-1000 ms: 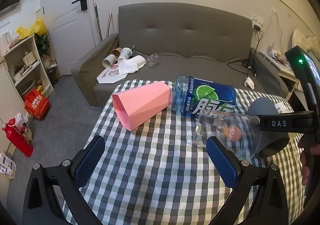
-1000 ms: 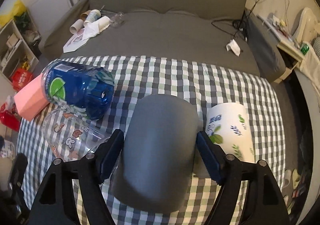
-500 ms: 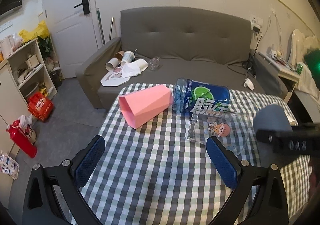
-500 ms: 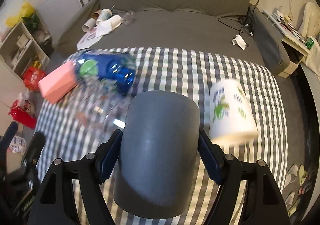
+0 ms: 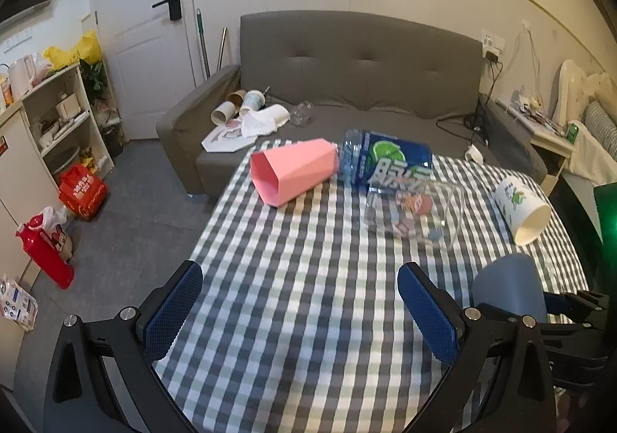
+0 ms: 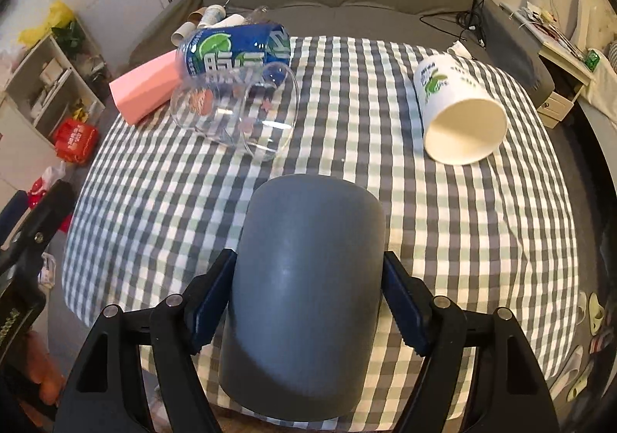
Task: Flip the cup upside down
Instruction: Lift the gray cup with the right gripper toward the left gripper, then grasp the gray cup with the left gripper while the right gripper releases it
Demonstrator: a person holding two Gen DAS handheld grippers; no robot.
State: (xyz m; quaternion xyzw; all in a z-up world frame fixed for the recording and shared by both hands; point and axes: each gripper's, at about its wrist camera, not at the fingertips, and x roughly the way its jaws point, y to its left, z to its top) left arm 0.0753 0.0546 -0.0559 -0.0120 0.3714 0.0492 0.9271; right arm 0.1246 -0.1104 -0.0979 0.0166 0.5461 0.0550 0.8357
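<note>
My right gripper [image 6: 306, 302] is shut on a grey cup [image 6: 304, 278], its closed base pointing forward over the near part of the checked table [image 6: 385, 201]. The grey cup also shows in the left wrist view [image 5: 509, 294], at the lower right, held above the table near its front edge. My left gripper [image 5: 299, 313] is open and empty above the near left of the table [image 5: 293, 278].
On the table's far side lie a pink cup [image 5: 293, 176], a blue bottle [image 5: 385, 163], a clear glass cup [image 5: 414, 213] and a white paper cup [image 5: 522, 207], all on their sides. A grey sofa [image 5: 358, 86] stands behind. Shelves [image 5: 50, 124] are at the left.
My right gripper has lifted the grey cup and pulled it back toward the table's near edge. My left gripper has drawn back and risen; the other cups stay put.
</note>
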